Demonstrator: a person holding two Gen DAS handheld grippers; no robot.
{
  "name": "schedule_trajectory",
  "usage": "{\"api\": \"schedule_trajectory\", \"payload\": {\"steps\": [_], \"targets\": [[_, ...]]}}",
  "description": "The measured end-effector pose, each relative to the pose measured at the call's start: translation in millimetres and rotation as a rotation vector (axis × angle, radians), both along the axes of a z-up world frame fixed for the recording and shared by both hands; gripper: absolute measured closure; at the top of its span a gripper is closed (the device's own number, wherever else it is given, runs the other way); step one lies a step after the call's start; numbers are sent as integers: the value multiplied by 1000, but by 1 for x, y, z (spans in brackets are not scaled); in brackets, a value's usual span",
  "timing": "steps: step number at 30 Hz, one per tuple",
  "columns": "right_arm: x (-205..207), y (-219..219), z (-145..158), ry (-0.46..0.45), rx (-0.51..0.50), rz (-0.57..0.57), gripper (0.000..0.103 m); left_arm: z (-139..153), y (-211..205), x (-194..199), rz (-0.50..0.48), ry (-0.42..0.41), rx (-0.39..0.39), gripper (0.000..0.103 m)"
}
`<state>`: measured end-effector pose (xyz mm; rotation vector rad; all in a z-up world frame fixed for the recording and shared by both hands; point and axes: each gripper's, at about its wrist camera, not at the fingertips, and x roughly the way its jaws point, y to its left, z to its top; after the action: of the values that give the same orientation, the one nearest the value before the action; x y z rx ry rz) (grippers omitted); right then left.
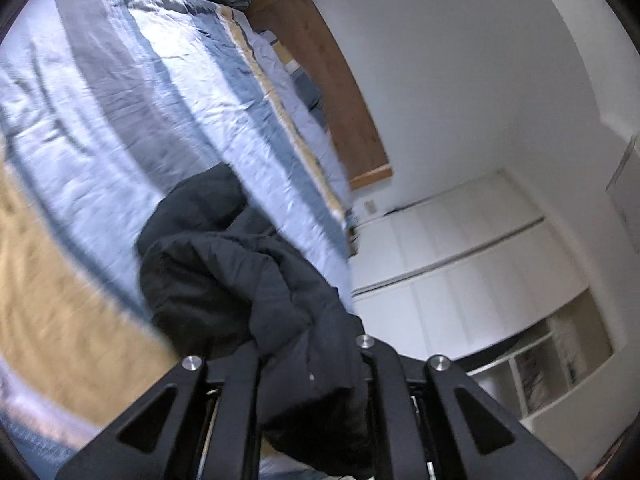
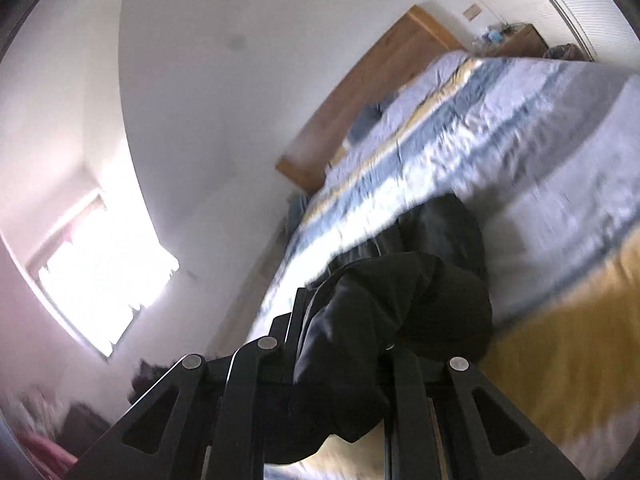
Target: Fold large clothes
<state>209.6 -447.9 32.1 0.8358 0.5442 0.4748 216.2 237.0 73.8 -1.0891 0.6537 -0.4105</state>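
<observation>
A black padded jacket [image 1: 240, 276] hangs bunched over the striped bed. My left gripper [image 1: 310, 364] is shut on a thick fold of it, which fills the space between the fingers and hides the tips. In the right wrist view the same black jacket [image 2: 400, 304] is bunched between my right gripper [image 2: 344, 356], which is shut on it. The far part of the jacket trails down onto the bedspread. Both views are tilted and blurred.
The bed carries a bedspread [image 1: 132, 120] striped pale blue, grey, dark blue and mustard, also in the right view [image 2: 500, 132]. A wooden headboard [image 1: 328, 72] stands against the white wall. White wardrobe doors [image 1: 460, 256] and shelves are to the right. A bright window [image 2: 104, 276] shows left.
</observation>
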Motion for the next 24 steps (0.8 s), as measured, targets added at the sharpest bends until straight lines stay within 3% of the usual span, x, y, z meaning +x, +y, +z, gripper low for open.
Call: {"api": "schedule_trajectory", "payload": {"steps": [2, 6, 9, 11, 17, 21, 24], "targets": [[29, -3, 9, 3, 23, -37, 88, 6, 1, 41, 19, 0, -21, 95], [95, -2, 13, 50, 33, -132, 88, -1, -1, 131, 68, 51, 10, 95], [157, 3, 3, 113, 6, -215, 88, -16, -5, 205, 128, 114, 106, 95], [200, 10, -8, 156, -63, -268, 88, -35, -8, 247, 143, 155, 167, 95], [318, 16, -81, 334, -197, -360, 88, -116, -42, 368, 115, 275, 533, 91], [365, 23, -134, 421, -274, -339, 89, -173, -57, 399, 58, 308, 552, 91], [382, 38, -152, 436, -354, -309, 89, -191, -62, 412, 41, 309, 544, 91]]}}
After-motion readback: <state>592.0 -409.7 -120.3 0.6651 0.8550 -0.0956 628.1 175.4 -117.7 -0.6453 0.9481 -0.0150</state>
